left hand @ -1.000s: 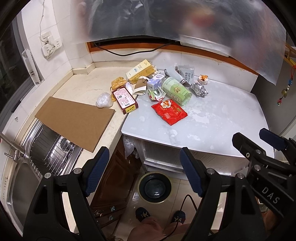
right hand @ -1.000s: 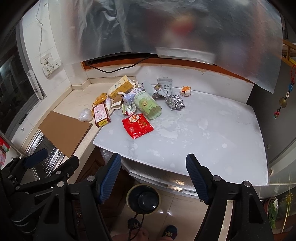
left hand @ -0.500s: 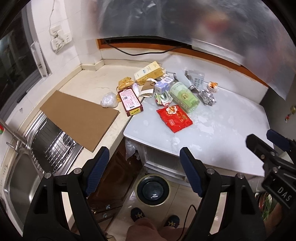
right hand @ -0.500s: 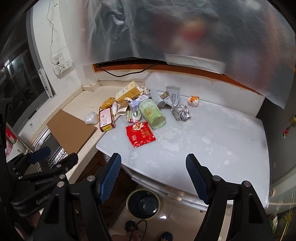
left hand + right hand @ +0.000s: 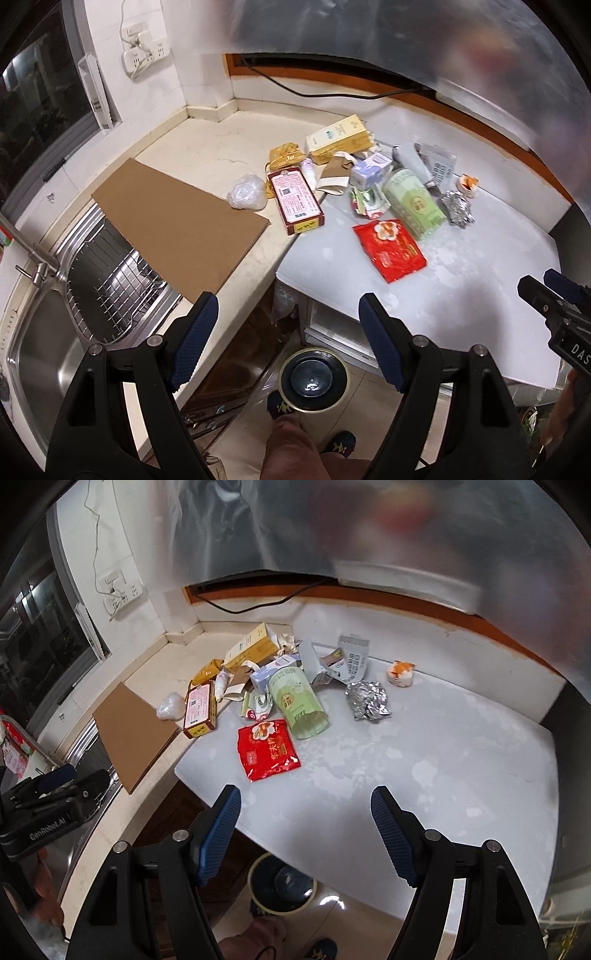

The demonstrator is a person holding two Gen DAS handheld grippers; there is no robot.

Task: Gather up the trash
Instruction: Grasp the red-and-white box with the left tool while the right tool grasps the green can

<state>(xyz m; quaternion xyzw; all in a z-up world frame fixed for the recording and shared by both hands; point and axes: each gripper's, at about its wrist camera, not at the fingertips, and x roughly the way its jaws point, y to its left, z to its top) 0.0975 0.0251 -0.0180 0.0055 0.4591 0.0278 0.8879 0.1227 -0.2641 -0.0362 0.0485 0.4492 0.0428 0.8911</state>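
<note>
White table top point(image 5: 424, 760) holds the trash pile point(image 5: 291, 698) at its far left corner. Your left gripper point(image 5: 286, 323) and right gripper point(image 5: 304, 819) both tilt down, spread wide, holding nothing. Below sits a dark bin point(image 5: 314, 380).

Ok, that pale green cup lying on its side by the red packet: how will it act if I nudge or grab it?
The green cup lies on its side, so a nudge probably rolls it. It looks thin-walled and empty, so likely light and easily crushed by a firm pinch.
</note>
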